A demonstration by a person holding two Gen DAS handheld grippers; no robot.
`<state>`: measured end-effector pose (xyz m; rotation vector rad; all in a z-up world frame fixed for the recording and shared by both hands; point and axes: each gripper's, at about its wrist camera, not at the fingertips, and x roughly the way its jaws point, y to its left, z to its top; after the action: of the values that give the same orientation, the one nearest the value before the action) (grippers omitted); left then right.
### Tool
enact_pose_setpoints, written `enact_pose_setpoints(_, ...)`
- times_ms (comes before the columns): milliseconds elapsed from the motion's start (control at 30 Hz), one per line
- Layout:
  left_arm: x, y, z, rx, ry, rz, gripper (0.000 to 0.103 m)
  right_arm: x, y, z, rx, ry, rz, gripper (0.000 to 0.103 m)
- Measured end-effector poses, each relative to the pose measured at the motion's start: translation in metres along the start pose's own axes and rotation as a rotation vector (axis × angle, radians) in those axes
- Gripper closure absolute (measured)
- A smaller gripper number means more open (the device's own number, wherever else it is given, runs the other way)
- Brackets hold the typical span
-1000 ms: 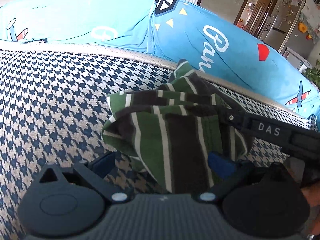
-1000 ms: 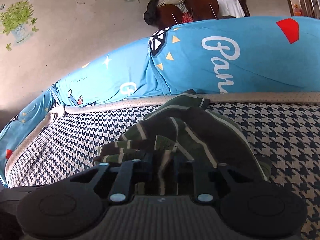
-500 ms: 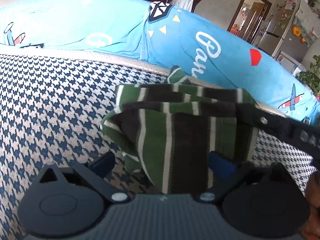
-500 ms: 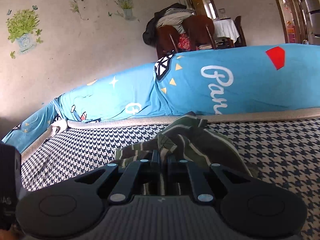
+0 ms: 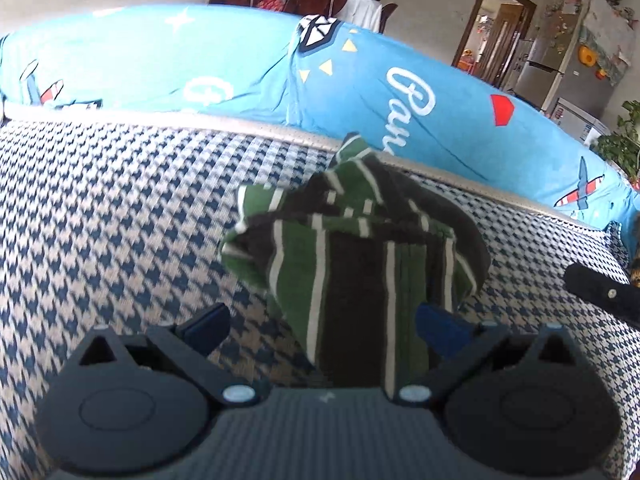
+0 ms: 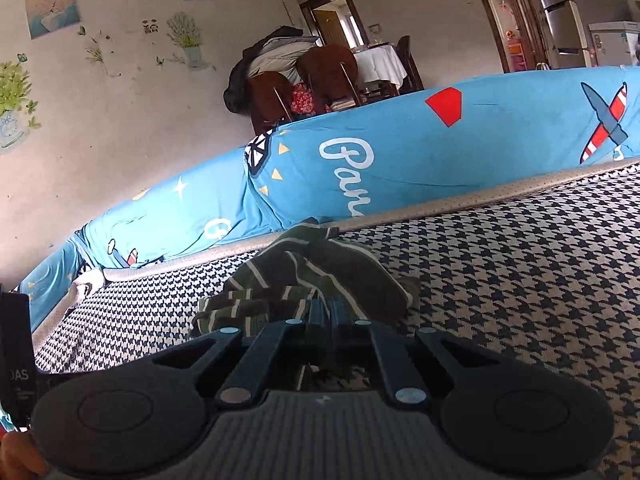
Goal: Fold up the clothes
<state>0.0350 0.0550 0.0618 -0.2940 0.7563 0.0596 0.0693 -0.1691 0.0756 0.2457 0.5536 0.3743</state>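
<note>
A green and black striped garment point(image 5: 360, 248) lies bunched in folds on the houndstooth sofa seat point(image 5: 120, 208). My left gripper point(image 5: 320, 322) is open, its blue-padded fingers point(image 5: 204, 322) standing either side of the garment's near edge, with cloth between them. My right gripper point(image 6: 324, 312) is shut, its tips just short of the garment point(image 6: 320, 276). In the left wrist view the right gripper point(image 5: 592, 290) sits to the right, with bare seat between it and the cloth. I see nothing pinched in it.
A blue printed backrest cover point(image 5: 400, 92) runs along the far side of the seat, edged by pale piping point(image 6: 480, 204). Chairs point(image 6: 316, 80) and a doorway stand behind the sofa. The left gripper's body point(image 6: 16, 360) is at the right view's left edge.
The right gripper held the garment's edge up half a second ago. It has since let go and drawn back to the right. The garment has slumped onto the seat.
</note>
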Motion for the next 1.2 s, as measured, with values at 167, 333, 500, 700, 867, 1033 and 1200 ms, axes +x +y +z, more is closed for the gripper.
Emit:
enact_pose_setpoints(167,0.003,0.004,-0.006,-0.025,0.02,0.022,0.0,0.005,0.0,-0.003,0.01,0.008,-0.007,0.096)
enact_pose_setpoints(333,0.004,0.007,-0.008,-0.048,0.03,0.016,0.0,0.014,0.002,-0.006,0.016,0.024,-0.01,0.096)
enact_pose_setpoints(500,0.003,0.009,-0.007,-0.06,0.029,0.008,0.0,0.023,0.008,-0.006,0.015,0.03,0.022,0.091)
enact_pose_setpoints(700,0.0,0.013,-0.006,-0.078,0.031,0.014,0.0,0.046,0.012,-0.006,0.021,0.056,0.038,0.067)
enact_pose_setpoints(867,-0.001,0.018,-0.005,-0.105,0.031,0.011,0.0,0.069,0.013,-0.005,0.017,0.074,0.031,0.065)
enact_pose_setpoints(1033,-0.002,0.02,-0.004,-0.126,0.025,0.01,0.0,0.09,0.013,-0.003,0.017,0.084,0.026,0.062)
enact_pose_setpoints(1200,-0.002,0.019,-0.003,-0.127,0.027,0.013,0.0,0.107,0.016,-0.004,0.011,0.094,0.032,0.062)
